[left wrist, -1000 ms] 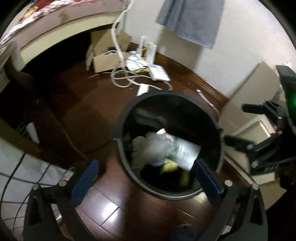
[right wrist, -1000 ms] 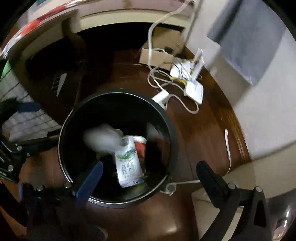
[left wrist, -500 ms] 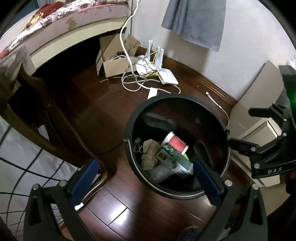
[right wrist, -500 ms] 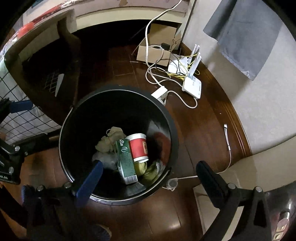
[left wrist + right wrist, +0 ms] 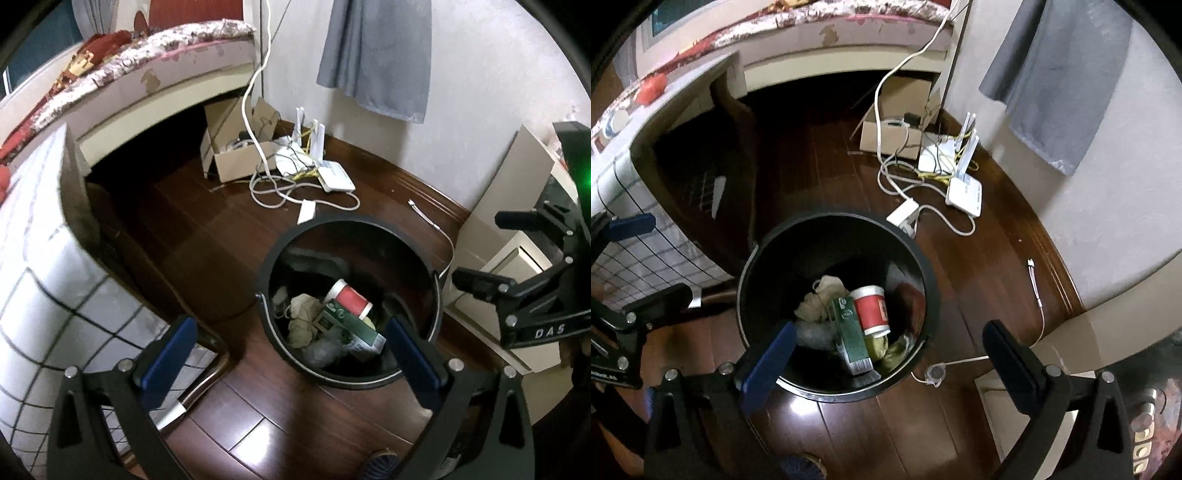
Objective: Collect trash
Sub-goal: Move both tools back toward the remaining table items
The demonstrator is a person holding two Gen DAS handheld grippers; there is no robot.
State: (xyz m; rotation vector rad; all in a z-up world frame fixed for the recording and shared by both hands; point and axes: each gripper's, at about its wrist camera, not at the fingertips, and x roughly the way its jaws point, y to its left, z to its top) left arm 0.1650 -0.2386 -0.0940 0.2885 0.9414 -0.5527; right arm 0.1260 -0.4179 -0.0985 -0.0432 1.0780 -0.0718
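Both grippers, left [image 5: 291,354] and right [image 5: 886,354], are spread and empty above the bin [image 5: 931,280]; its trash lies at 12 o'clock of each.

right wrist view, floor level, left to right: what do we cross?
Checked cloth → black trash bin → white power adapter → white router → white cable end.

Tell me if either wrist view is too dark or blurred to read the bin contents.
Left wrist: sharp, room dim, red cup and green carton in the bin readable. Right wrist: equally sharp, floor glare by the rim, far inner wall in shadow.
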